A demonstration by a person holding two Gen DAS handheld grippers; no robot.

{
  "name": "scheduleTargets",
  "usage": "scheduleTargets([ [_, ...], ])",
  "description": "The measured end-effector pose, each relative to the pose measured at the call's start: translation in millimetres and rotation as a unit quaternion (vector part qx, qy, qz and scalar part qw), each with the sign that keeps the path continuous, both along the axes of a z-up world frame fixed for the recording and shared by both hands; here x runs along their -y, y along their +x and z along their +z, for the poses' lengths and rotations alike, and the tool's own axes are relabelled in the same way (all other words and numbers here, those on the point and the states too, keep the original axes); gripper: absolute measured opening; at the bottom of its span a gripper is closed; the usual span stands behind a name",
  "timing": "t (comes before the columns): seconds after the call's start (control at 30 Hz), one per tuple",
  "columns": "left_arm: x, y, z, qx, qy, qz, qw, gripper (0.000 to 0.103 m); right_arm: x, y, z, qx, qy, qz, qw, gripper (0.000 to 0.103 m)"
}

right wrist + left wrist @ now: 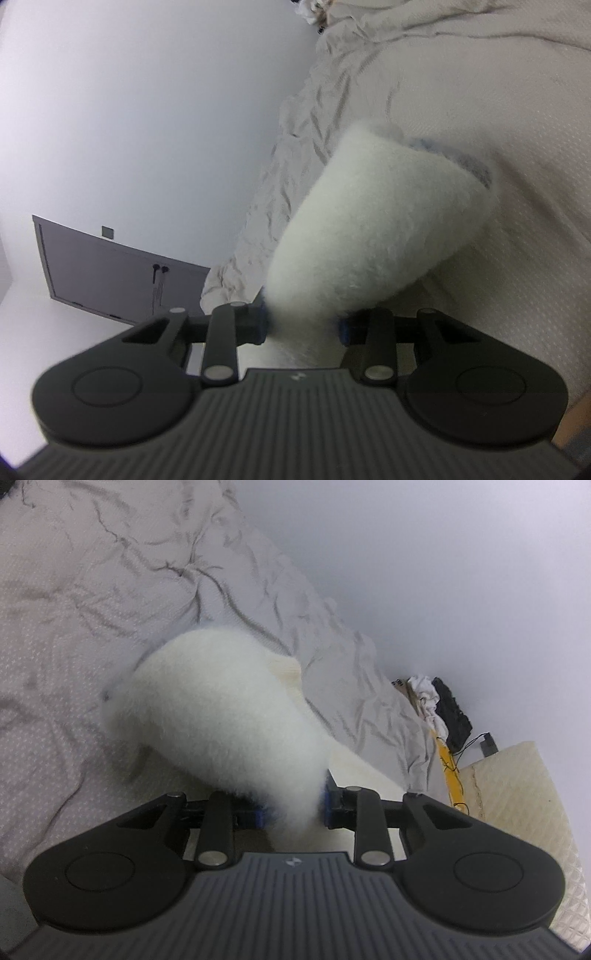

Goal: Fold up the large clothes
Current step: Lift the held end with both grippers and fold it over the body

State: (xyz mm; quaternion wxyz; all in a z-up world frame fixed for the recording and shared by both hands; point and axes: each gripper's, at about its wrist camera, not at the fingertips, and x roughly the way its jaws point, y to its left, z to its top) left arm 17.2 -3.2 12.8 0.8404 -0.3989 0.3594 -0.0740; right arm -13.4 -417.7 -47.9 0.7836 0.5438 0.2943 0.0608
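Both grippers have a grip on the fluffy white fleece garment (221, 716). The left gripper (295, 808) has its jaws closed most of the way, blue pads pinching a bunched fold of the pile. The right gripper (301, 325) matches it: jaws narrowed, clamped on a thick roll of the same white fleece (369, 221).

The garment is raised off the bed, over the wrinkled pale grey-pink bedsheet (74, 627). In the left view a cream ribbed part of it (286, 668) shows past the fluff. In the right view the far end of the roll has a bluish-grey edge (461, 162), possibly a lining or cuff; too blurred to say.

The step in hand looks like lifting two grabbed ends to carry them over for a fold, and I'd call it early in the task.

To do it well:
- Keep both grips firm, since deep pile compresses and can creep out of the pads.
- Raise both ends level and together so the fold line stays straight.
- Keep slight tension between the hands, no slack belly.
- Lift the hanging part clear of the sheet before moving across, or it drags and bunches.
- Lay it down flat and only then let go.

The clutter at the bed's far end (439, 705) is well apart and no obstacle.
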Motion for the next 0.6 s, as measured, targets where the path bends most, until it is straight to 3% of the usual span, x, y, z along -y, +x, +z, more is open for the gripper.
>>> scheduleTargets([
  [0.27,-5,22,7,0.006,-0.018,0.003,0.9998,0.032,2,11,4,0.008,0.026,0.013,1.0,0.042],
  [0.6,-1,107,19,0.001,-0.038,0.022,0.999,0.037,0,73,17,0.007,0.063,-0.019,0.998,0.051],
])
